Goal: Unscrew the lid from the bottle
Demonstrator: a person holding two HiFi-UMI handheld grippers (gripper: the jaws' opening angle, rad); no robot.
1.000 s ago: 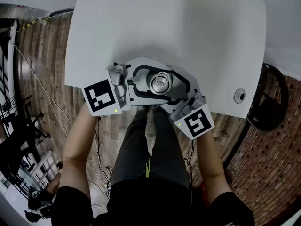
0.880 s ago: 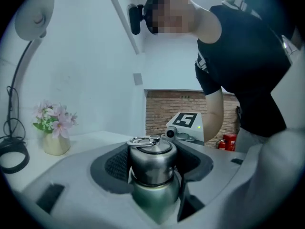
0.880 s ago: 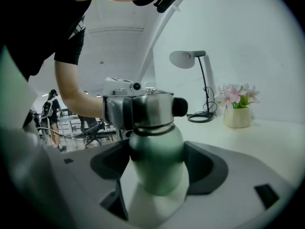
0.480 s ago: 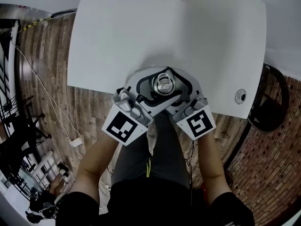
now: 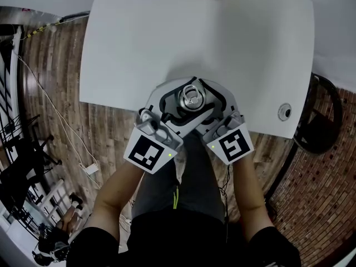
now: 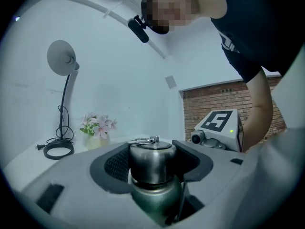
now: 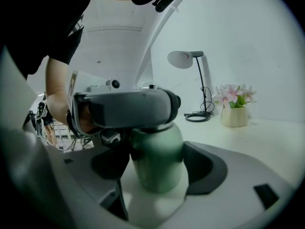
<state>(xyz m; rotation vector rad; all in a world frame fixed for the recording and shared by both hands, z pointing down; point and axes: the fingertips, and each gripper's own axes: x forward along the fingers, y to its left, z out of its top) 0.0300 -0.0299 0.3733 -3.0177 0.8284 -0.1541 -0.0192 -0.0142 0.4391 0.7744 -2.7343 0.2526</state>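
Steel lid (image 6: 152, 157) sits between the left gripper (image 5: 186, 102) pads, jaws closed on it. Right gripper (image 7: 157, 168) is clamped lower down on the green body of the bottle (image 6: 157, 197). Bottle stands at the near edge of the white table (image 5: 222, 38), just above centre of the head view, with the two grippers coming in from lower left and lower right.

Step in hand, as I read it: twisting the lid off.
- Keep the right clamp rigid so the body can't spin with the lid.
- Turn the left gripper about the bottle's own axis, not sideways, or the bottle tips off the edge.
- Pads look low on the lid, fine; don't pinch the shoulder.

Orientation: bottle upright, long axis vertical, lid end up toward the head camera, so seen end-on there.
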